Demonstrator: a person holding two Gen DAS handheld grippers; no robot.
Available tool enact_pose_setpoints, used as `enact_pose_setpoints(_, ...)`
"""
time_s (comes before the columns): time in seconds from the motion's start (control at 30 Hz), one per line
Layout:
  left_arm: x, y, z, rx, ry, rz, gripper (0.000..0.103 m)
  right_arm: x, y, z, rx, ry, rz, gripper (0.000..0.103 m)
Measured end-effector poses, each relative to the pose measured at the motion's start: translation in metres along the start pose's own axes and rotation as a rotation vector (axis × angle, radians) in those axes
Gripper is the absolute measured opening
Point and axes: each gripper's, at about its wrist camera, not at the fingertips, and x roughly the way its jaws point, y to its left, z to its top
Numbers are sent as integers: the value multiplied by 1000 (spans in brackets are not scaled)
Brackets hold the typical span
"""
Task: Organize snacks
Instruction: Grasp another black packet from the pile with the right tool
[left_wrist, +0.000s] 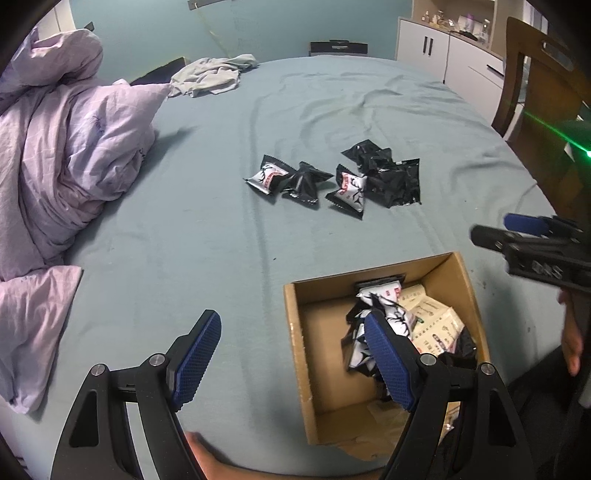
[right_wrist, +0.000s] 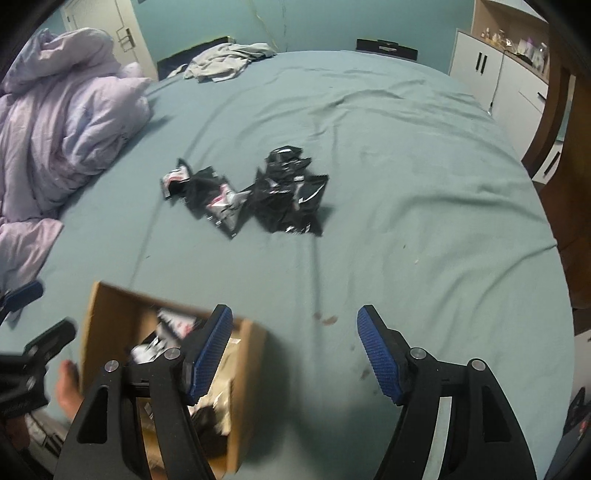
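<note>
While empty, both hand-held grippers, left hand-held gripper (left_wrist: 291, 354) and right hand-held gripper (right_wrist: 295, 350), gape wide.

Right claw (right_wrist: 294, 354) gapes empty beside the cardboard box (right_wrist: 245, 373).

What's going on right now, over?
Left gripper and right gripper open, empty. Black snack packets loose on bedsheet; brown cardboard box part-filled. Nothing in the way.

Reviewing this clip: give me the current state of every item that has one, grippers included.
Left gripper: open, empty, beside the box.
Right gripper: open, empty, over bare sheet.
Cardboard box: open-topped, partly filled with snack packets.
Loose snack packets: clustered on the bed, outside the box.
Bed sheet: wrinkled.
Purple duvet: bunched up.
Grey garment: crumpled at the far edge.
</note>
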Motion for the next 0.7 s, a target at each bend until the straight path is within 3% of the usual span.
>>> enact_pose_setpoints(0.13, -2, -3, 2, 6, -5, -17, 81, 18, -10, 15, 33, -9, -56, 69)
enact_pose_setpoints(0.33, 5, -12, 6, 25, 11, -39, 81, 44, -36, 39, 121, -20, -29, 69)
enact_pose_setpoints(0.43, 14, -18, 8, 41, 38, -43, 81, 59, -50, 51, 163, -14, 0, 69)
enact_pose_setpoints(0.57, 18, -21, 10, 59, 46, -58, 81, 83, -63, 69, 230, 31, 137, 69)
enact_pose_setpoints(0.7, 22, -21, 14, 55, 55, -75, 81, 111, -64, 85, 220, 56, 137, 69)
